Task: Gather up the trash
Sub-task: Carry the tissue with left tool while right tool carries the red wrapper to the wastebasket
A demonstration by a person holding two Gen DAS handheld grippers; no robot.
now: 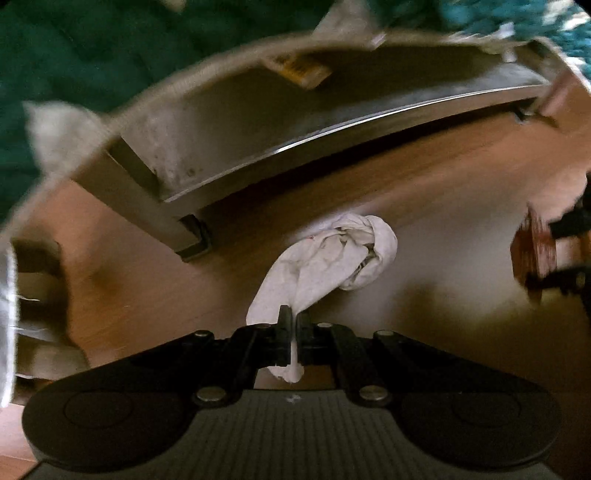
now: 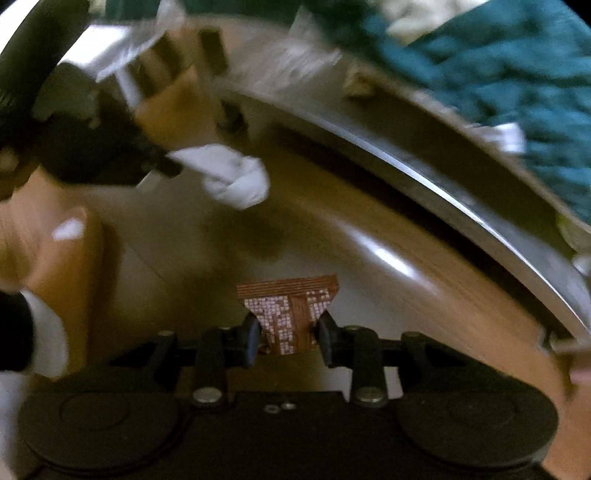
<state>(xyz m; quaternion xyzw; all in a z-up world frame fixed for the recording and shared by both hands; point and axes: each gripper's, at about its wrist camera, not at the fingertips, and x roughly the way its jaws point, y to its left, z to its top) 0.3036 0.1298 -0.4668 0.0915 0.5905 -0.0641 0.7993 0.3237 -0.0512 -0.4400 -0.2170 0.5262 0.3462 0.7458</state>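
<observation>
In the left wrist view my left gripper (image 1: pixel 293 319) is shut on a crumpled white tissue (image 1: pixel 332 254), which hangs above the wooden floor. The right wrist view shows the same tissue (image 2: pixel 236 177) dangling from the left gripper (image 2: pixel 171 166) at upper left. My right gripper (image 2: pixel 288 332) is shut on a brown patterned wrapper (image 2: pixel 291 310), one pad pressing on each side of it. At the right edge of the left wrist view, the right gripper (image 1: pixel 546 251) appears with that wrapper (image 1: pixel 532 251). Both grippers point steeply down at the floor.
A low frame with a metal rail (image 1: pixel 332 129) and a square leg (image 1: pixel 162 218) runs across the back, under a teal blanket (image 1: pixel 74 55). A yellow-labelled scrap (image 1: pixel 295 70) and pale scraps (image 1: pixel 351 22) lie near its edge. Wooden floor (image 1: pixel 443 177) lies below.
</observation>
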